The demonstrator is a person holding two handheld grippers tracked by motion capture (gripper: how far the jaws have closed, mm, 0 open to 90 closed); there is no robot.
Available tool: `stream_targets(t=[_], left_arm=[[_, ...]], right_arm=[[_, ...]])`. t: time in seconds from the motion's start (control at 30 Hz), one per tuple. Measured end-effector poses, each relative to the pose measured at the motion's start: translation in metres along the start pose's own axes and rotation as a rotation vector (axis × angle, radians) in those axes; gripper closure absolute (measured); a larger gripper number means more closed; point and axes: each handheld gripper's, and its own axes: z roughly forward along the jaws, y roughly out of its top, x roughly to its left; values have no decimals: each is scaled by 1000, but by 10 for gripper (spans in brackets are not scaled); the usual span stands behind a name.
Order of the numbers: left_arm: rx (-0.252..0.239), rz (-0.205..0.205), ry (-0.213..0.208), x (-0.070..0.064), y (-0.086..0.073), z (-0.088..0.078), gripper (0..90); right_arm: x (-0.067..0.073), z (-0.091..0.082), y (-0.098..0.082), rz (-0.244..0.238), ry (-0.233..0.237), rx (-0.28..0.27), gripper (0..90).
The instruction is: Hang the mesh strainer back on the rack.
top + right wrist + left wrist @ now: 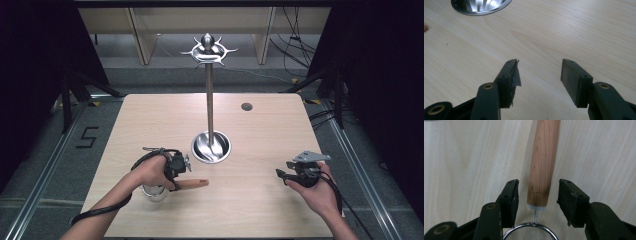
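Observation:
A small metal strainer (154, 192) with a wooden handle (195, 183) lies on the table near the front left, handle pointing right. My left gripper (176, 175) hovers over it, open. In the left gripper view the jaws stand on either side of the handle (542, 162) where it meets the mesh bowl (531, 233), apart from the wood. My right gripper (282, 175) is open at the front right, above bare tabletop (539, 62), with nothing between its jaws. A bit of torn tape hangs off one of its pads (515, 75).
A tall metal stand (209, 100) rises mid-table from a round shiny base (211, 146), topped with a ring of hooks (208, 50). The base's rim (480, 6) also shows in the right gripper view. A cable hole (247, 106) sits in the wooden table (150, 115) at the back right.

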Motion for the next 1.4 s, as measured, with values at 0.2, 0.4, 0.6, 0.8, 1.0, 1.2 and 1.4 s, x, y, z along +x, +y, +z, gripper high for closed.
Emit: stream_targets(t=[0.2, 0.4, 0.6, 0.8, 1.0, 1.2, 1.4], left_arm=[[75, -3, -55, 5, 7, 9, 586], [100, 5, -66, 7, 9, 16, 639], [122, -1, -49, 4, 9, 16, 677], [59, -31, -31, 2, 4, 10, 680], [-95, -64, -34, 1, -12, -6, 681], [-240, -145, -22, 0, -26, -18, 681], [-350, -190, -5, -4, -38, -25, 681]], right_arm=[[-1, -1, 0, -3, 7, 3, 476], [-2, 1, -2, -4, 17, -9, 474], [-1, 0, -2, -19, 7, -3, 474], [0, 0, -2, -18, 11, -10, 474], [-2, 0, -2, -32, 6, 2, 474], [-2, 0, -2, -37, 4, -4, 474], [-1, -1, -1, -23, 6, -9, 474]])
